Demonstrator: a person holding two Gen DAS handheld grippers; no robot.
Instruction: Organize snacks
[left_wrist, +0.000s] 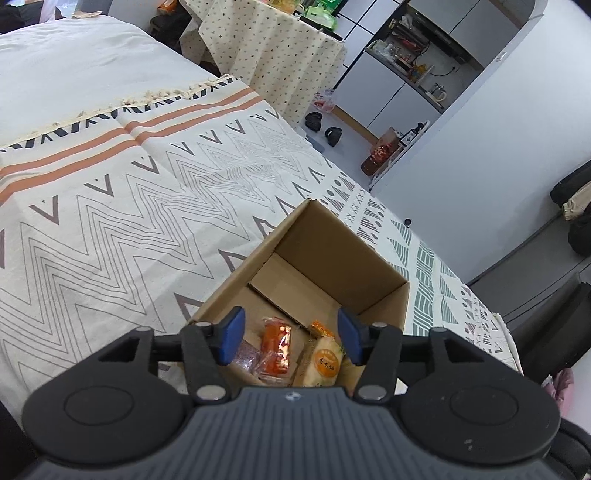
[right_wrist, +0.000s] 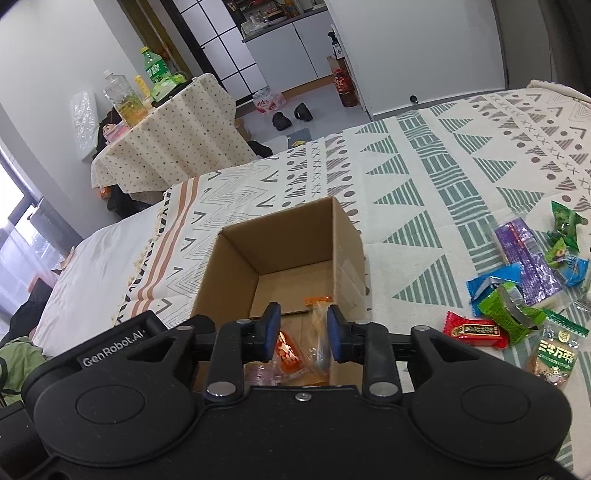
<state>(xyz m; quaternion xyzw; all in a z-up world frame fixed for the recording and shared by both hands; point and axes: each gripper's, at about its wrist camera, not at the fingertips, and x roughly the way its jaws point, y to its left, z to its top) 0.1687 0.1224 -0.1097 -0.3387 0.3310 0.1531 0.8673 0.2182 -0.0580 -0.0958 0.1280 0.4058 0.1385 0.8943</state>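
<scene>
While both tools hang over the same open cardboard box (left_wrist: 317, 258), neither one holds anything. Seen from the left wrist, the left gripper (left_wrist: 291, 338) has its 2 blue pads (left_wrist: 232, 334) spread wide apart, with only air between them. Just below and beyond that gap, on the near part of the box floor, lie an orange-red wrapped snack (left_wrist: 275, 350) and, to its right, a pale packet with a round orange label (left_wrist: 325, 363); a clear pinkish wrapper (left_wrist: 245, 356) peeks out under the left pad. The far half of the box floor is bare cardboard flap. The box stands on a patterned cloth (left_wrist: 129, 229) that stretches away to the left of the tool and ahead of it.

Seen from the right wrist, the right gripper (right_wrist: 303, 334) has its 2 pads parted too, though less widely, and nothing is pinched between them. Through the gap show the orange-red snack (right_wrist: 288, 350) on the left and a clear packet with an orange end (right_wrist: 317, 328) on the right, both down inside the box (right_wrist: 236, 266). Well to the right of this tool, outside the box, a loose heap of snacks rests on the cloth (right_wrist: 424, 192): a red packet (right_wrist: 476, 328) nearest, then green (right_wrist: 509, 314), blue (right_wrist: 487, 282) and purple (right_wrist: 524, 258) wrappers, and a clear bag with a green label (right_wrist: 557, 354) at the near right edge.
</scene>
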